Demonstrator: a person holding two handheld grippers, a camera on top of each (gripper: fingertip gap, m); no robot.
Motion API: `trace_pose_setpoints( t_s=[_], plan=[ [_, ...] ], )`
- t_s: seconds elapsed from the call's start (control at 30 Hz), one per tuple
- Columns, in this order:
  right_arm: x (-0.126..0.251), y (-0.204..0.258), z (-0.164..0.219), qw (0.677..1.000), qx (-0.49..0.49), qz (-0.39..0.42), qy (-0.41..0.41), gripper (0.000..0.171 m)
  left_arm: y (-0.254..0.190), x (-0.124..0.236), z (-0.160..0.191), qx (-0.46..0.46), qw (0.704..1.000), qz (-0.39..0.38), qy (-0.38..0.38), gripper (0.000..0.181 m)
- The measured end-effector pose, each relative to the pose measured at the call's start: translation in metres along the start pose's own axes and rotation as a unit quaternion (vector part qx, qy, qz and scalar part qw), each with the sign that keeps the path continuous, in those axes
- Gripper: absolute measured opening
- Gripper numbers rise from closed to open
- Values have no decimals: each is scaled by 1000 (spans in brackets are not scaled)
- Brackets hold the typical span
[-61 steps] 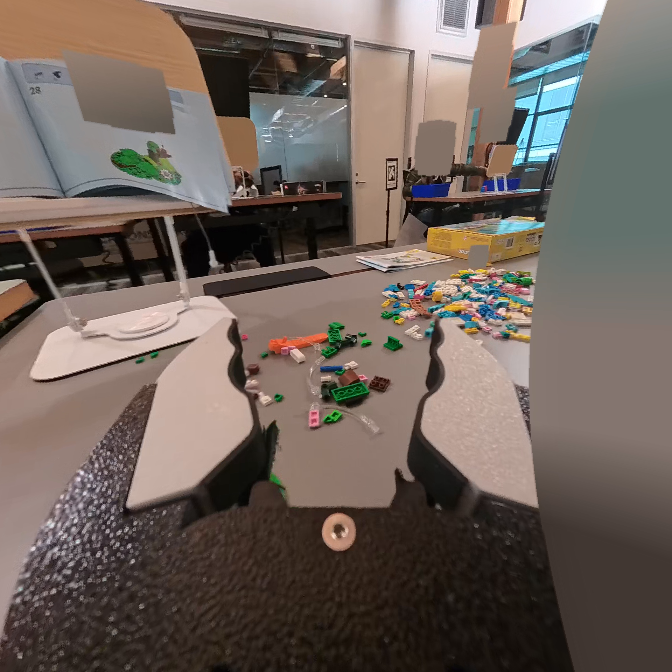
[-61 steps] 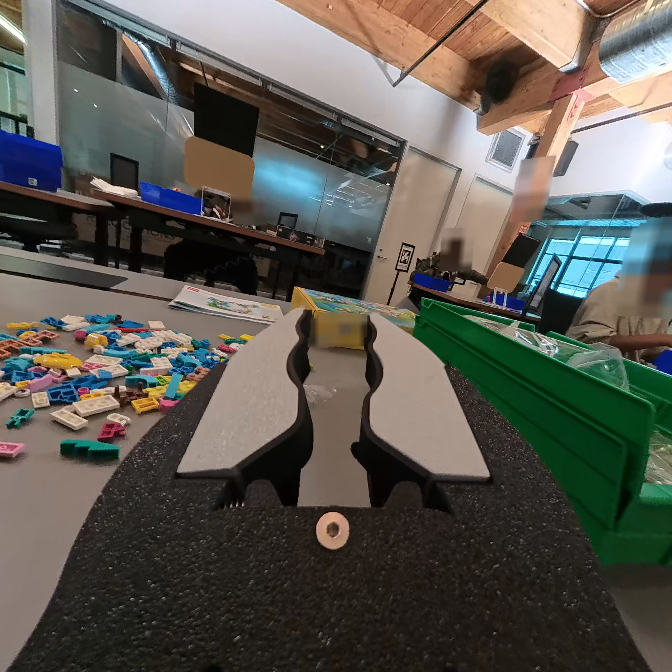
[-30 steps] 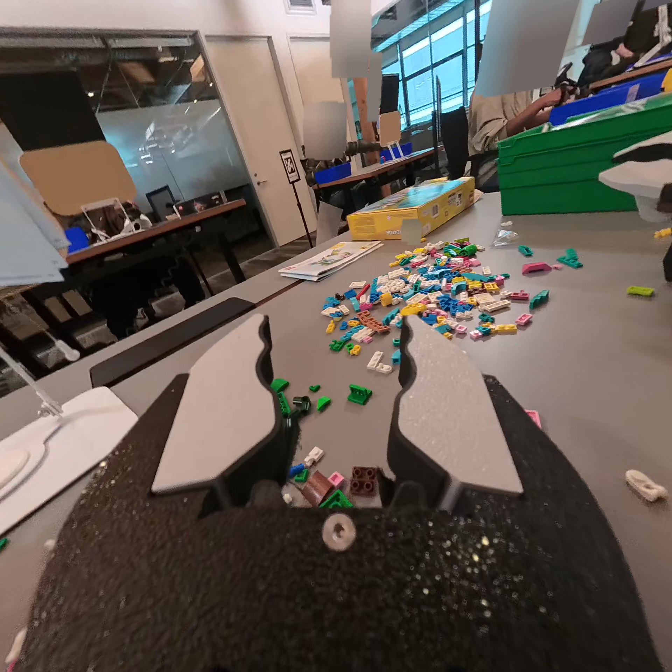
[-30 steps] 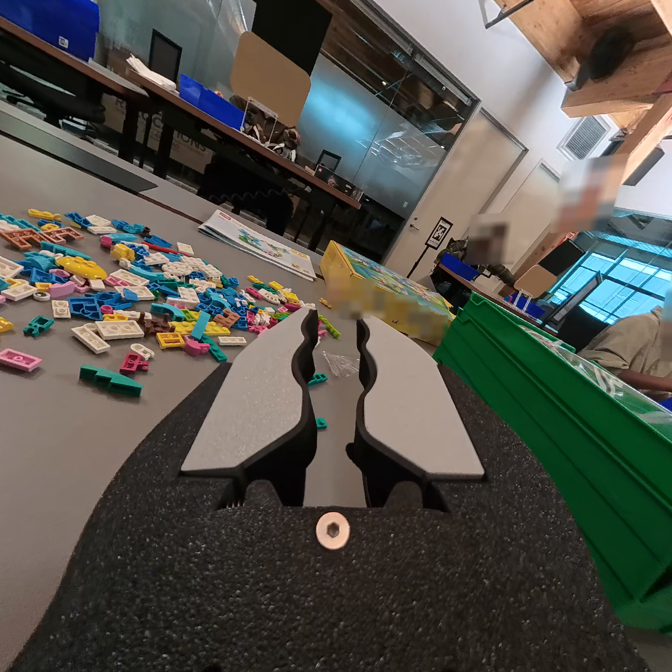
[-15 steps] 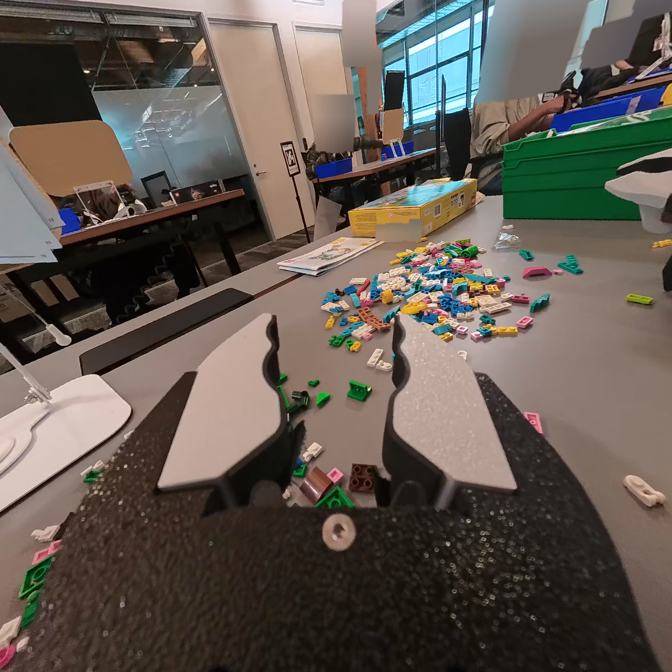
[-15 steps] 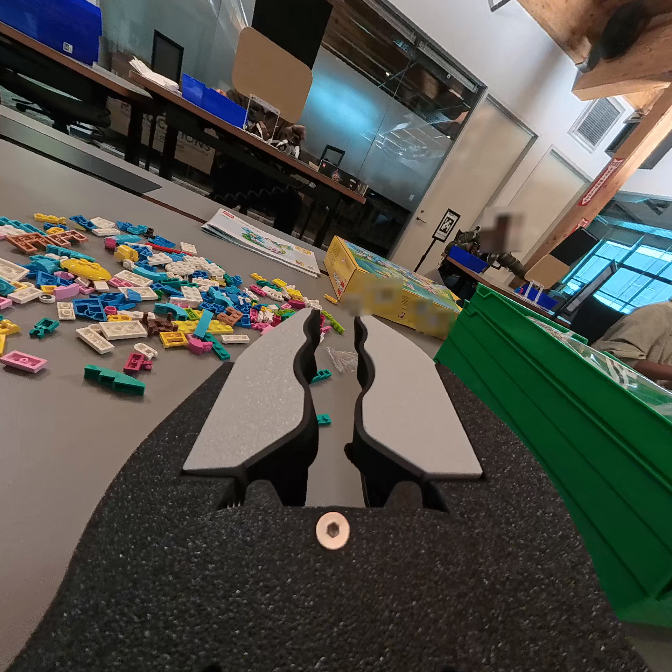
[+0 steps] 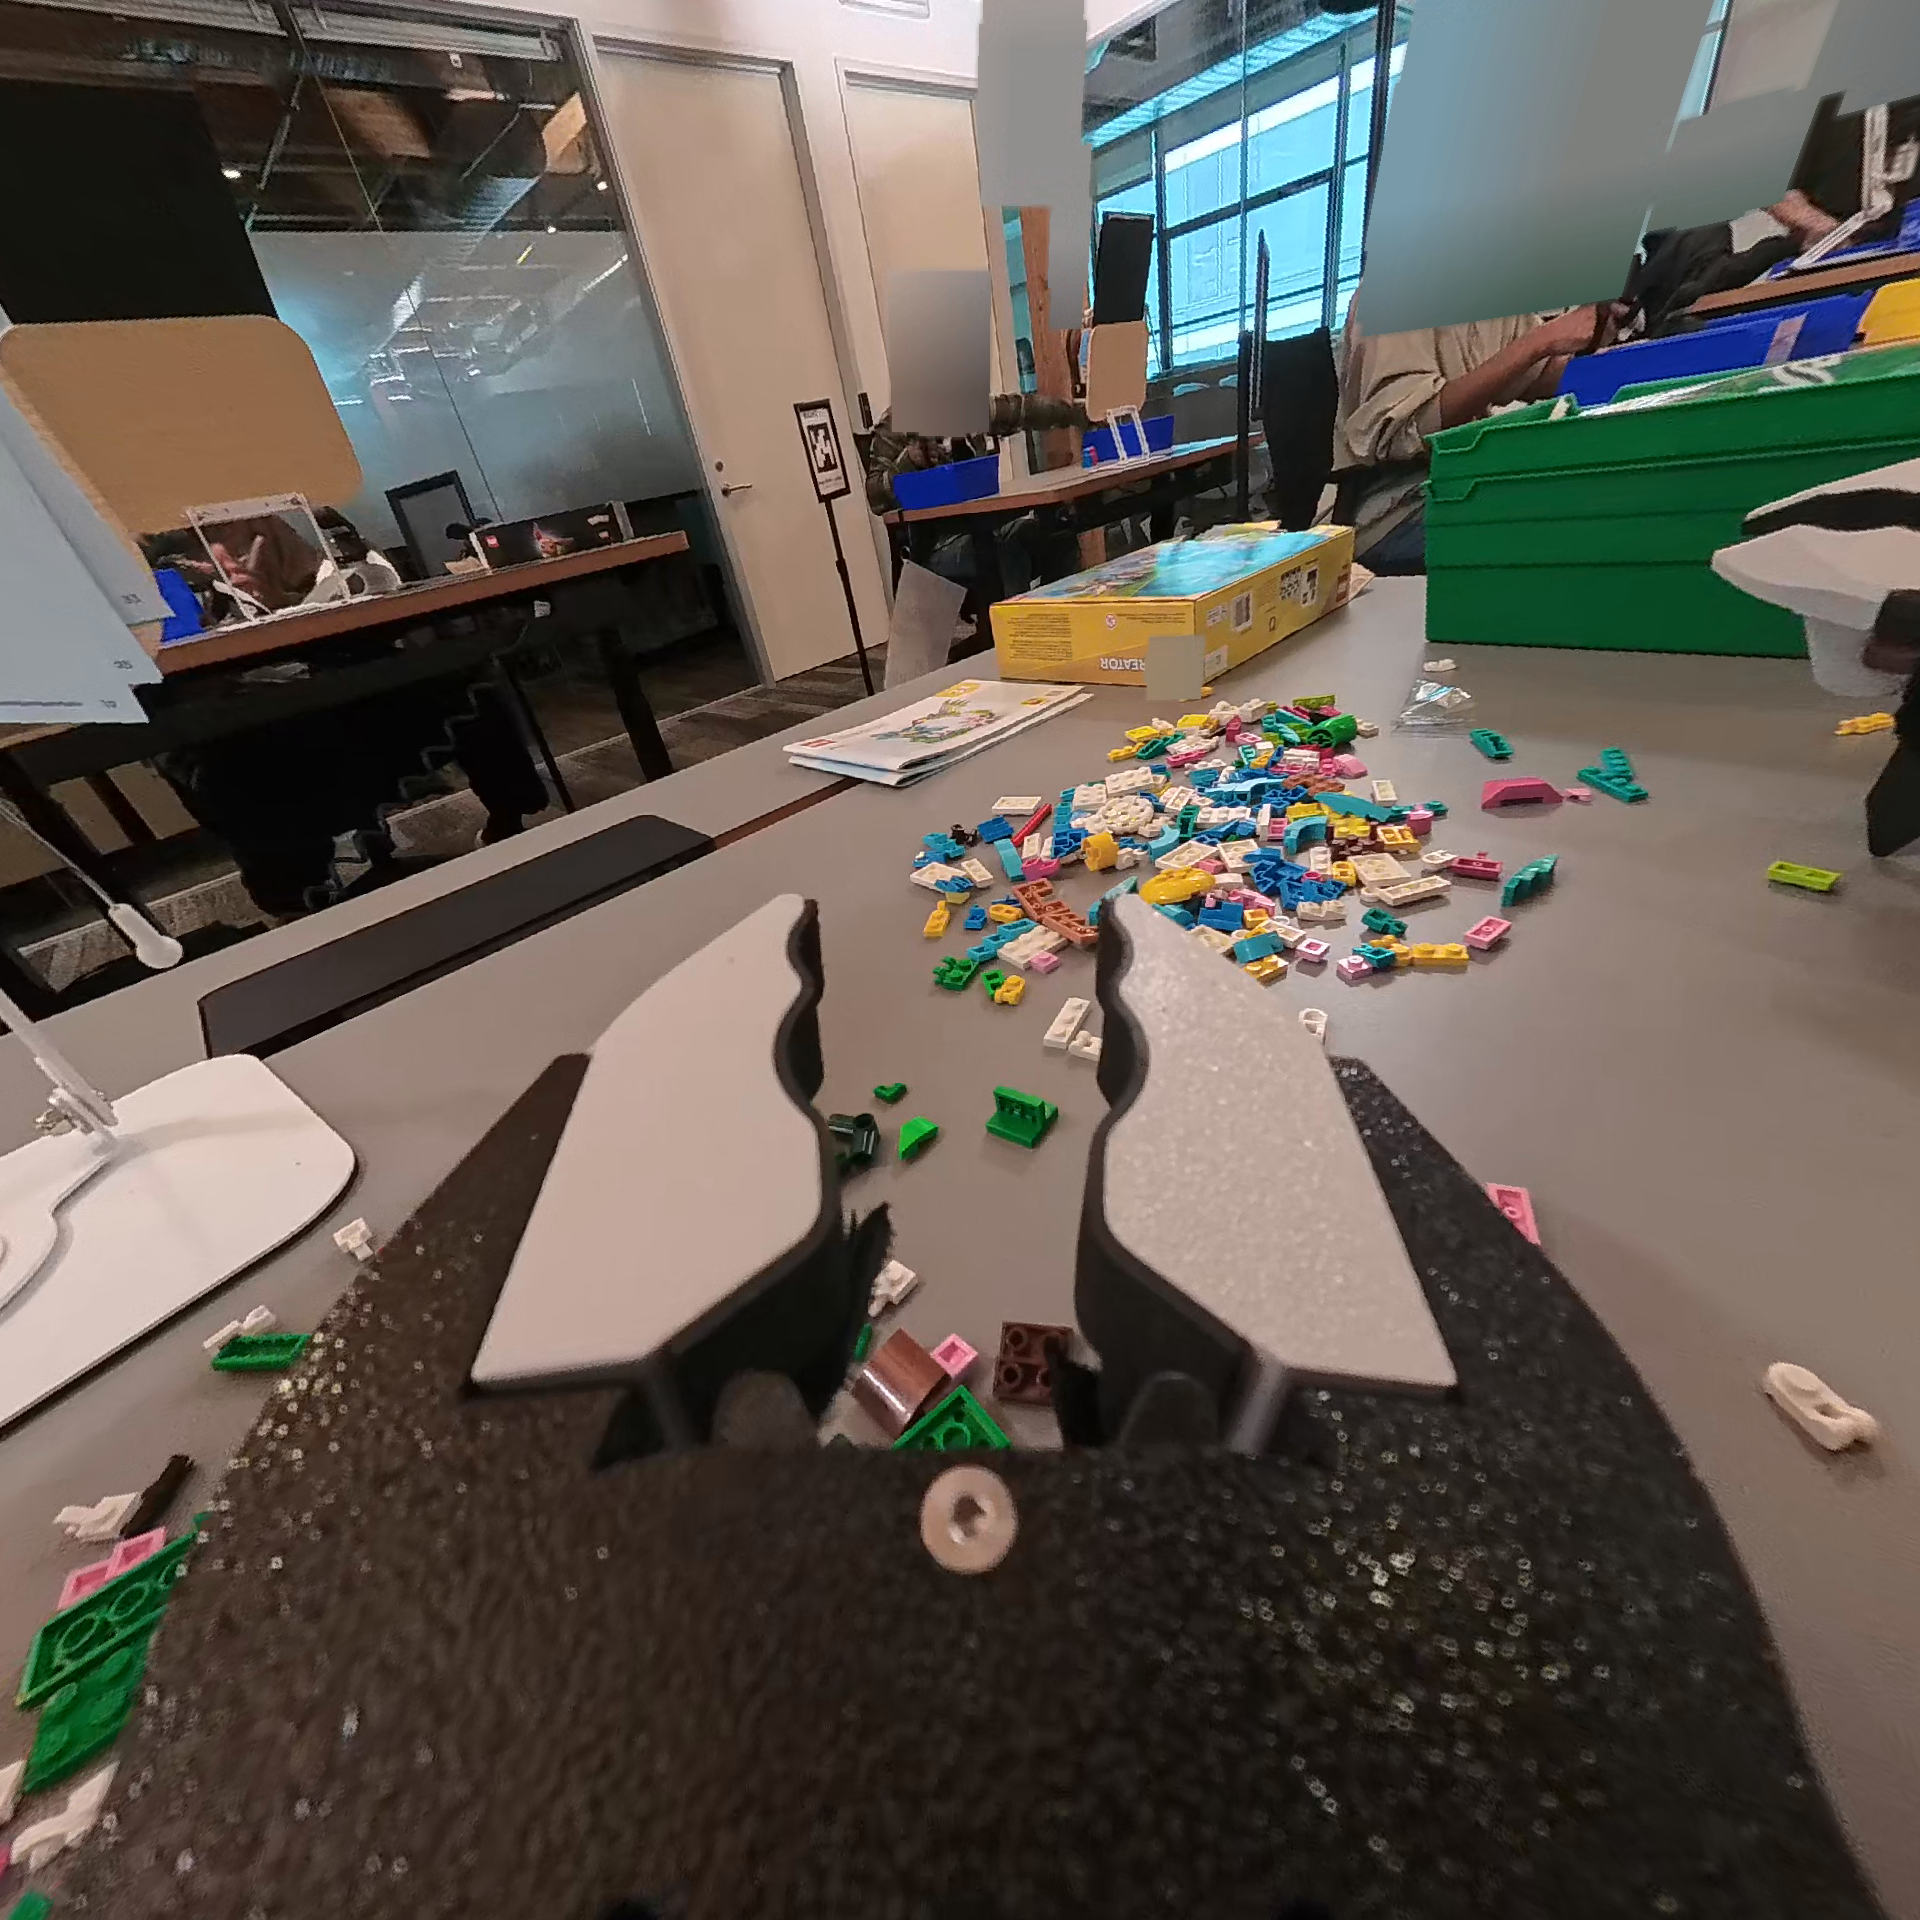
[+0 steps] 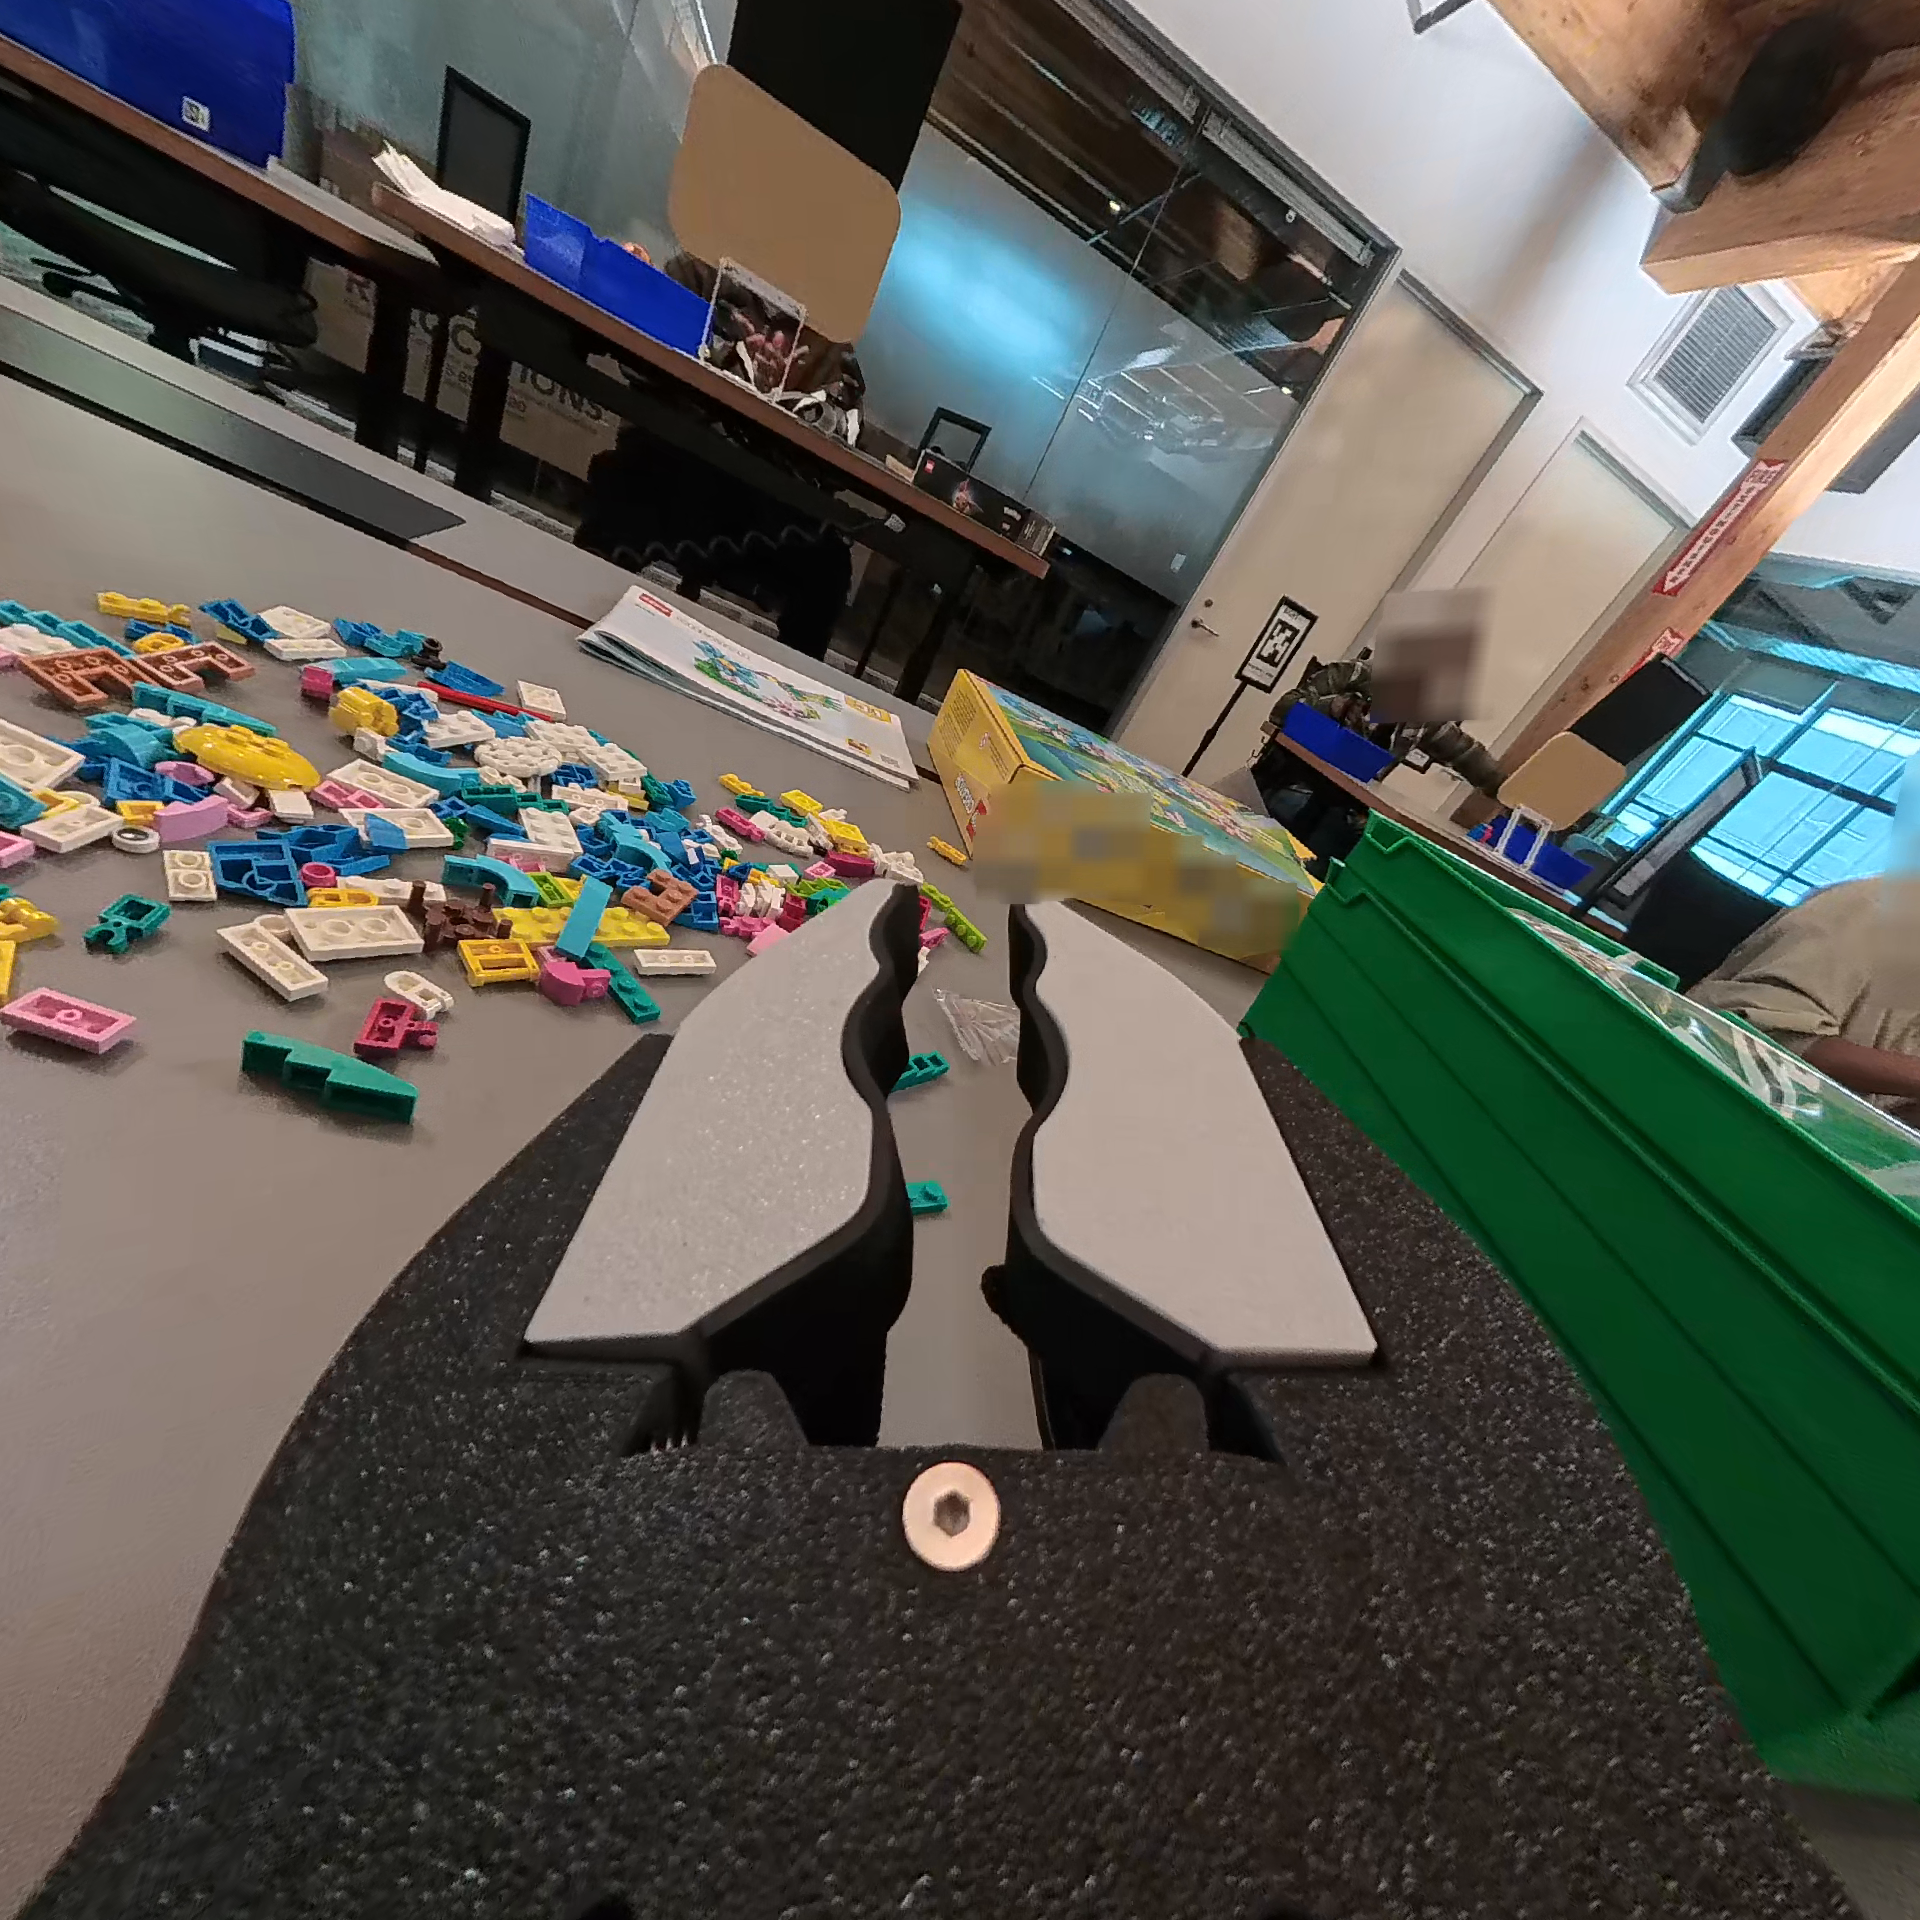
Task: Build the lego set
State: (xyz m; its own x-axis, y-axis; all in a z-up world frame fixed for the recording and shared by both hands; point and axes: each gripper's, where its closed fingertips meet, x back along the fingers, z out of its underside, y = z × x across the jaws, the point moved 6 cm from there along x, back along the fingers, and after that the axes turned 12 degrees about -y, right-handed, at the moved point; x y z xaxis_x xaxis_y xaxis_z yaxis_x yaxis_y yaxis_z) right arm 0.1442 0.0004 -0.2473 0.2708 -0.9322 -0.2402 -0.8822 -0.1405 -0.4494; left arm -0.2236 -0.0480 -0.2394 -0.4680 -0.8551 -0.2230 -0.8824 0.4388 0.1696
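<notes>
Left wrist view looks along the left gripper (image 7: pixel 961 945), whose two grey fingers stand moderately apart with nothing held between them, low over the grey table (image 7: pixel 1662 1122). Under the gap near the finger roots lie a brown brick (image 7: pixel 1031 1361), a green plate (image 7: pixel 951 1425), a small pink piece (image 7: pixel 956 1354) and a reddish-brown sloped piece (image 7: pixel 896 1387). Farther out between the fingers sit a green bracket (image 7: pixel 1021 1117) and two small green bits. Beyond the tips spreads the main pile of loose bricks (image 7: pixel 1226 842), mixed blue, white, yellow, pink and teal. Behind it lie an instruction booklet (image 7: pixel 935 727) and the yellow set box (image 7: pixel 1174 613), with stacked green bins (image 7: pixel 1662 540) to the right. A white stand base (image 7: pixel 177 1174) sits at the left, green plates (image 7: pixel 94 1652) scattered near it. At the far right edge a white and black shape is probably the other gripper, though too little shows to be sure.

Right wrist view shows the right gripper (image 8: pixel 961 904) with only a narrow slit between its fingers, gripping nothing. A crumpled clear wrapper (image 8: pixel 977 1023) and two small teal pieces (image 8: pixel 925 1195) lie on the table in line with the slit. The brick pile (image 8: pixel 416 831) spreads to the left, a teal wedge (image 8: pixel 327 1075) lying apart from it; the green bins (image 8: pixel 1558 1195) rise just beside the right finger.
</notes>
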Motion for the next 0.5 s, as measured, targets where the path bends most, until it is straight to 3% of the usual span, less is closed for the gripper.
trace_pose_setpoints(
  t_s=[0.5],
  plan=[
    [-1,1,1,1000,1,-4,1,15,0,-1,1,-4,1000,-2,0,50]
  ],
)
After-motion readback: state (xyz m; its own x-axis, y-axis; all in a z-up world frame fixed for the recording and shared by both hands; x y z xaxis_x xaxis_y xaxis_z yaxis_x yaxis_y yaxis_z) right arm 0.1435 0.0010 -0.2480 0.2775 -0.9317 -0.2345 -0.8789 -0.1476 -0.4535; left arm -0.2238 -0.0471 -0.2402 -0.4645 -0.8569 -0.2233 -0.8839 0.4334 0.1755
